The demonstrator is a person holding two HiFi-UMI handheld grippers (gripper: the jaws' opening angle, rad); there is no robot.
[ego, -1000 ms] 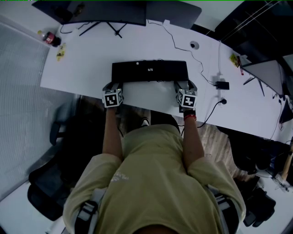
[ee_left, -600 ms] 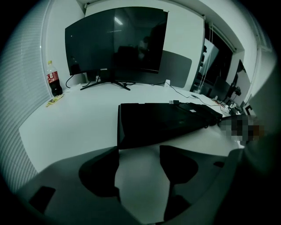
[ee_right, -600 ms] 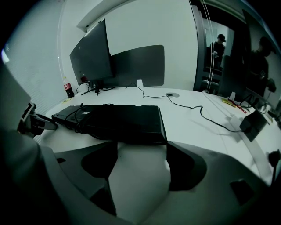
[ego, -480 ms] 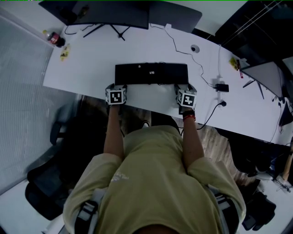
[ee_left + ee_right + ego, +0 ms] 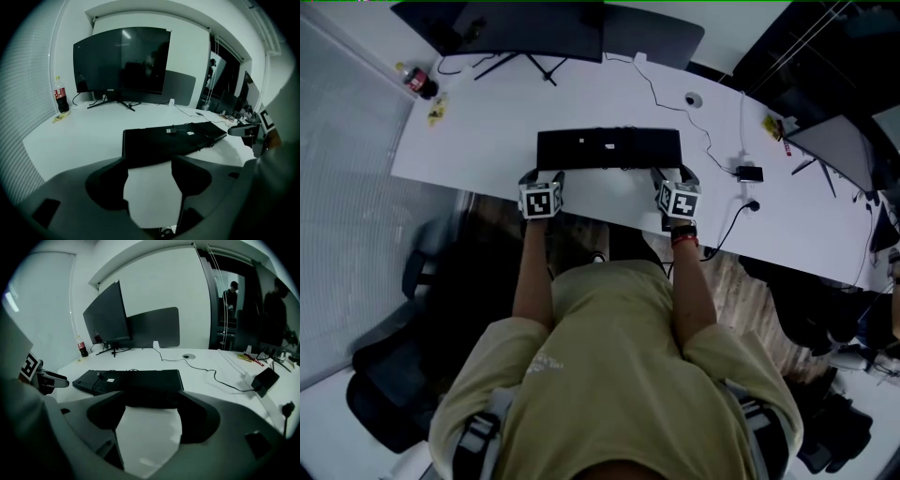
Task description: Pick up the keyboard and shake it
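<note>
Head view: the keyboard [image 5: 609, 148] is a long, flat, matte black slab. It lies on a smooth white table [image 5: 487, 131] with a curved edge, straight ahead of the person. Both bare forearms reach forward side by side. The left gripper [image 5: 542, 176] is at the keyboard's near left corner and the right gripper [image 5: 673, 174] at its near right corner. Each carries a white cube with black square markers.

Left gripper view: the jaws are chunky, rounded dark grey plastic, pointing down at a slant. They've just been opening and stand well apart, with only bare white tabletop in the gap of the left gripper [image 5: 150, 164]. The keyboard [image 5: 168, 140] sits just past the tips and isn't pinched. A big curved dark monitor [image 5: 119, 61] stands behind it, with a cola bottle [image 5: 59, 96] off to the left.

Right gripper view: same deal here. The right gripper [image 5: 152, 401] is spread wide and has hold of nothing. The keyboard [image 5: 136, 380] lies flat just beyond the tips, and a thin black cable [image 5: 211, 373] snakes across the table.
</note>
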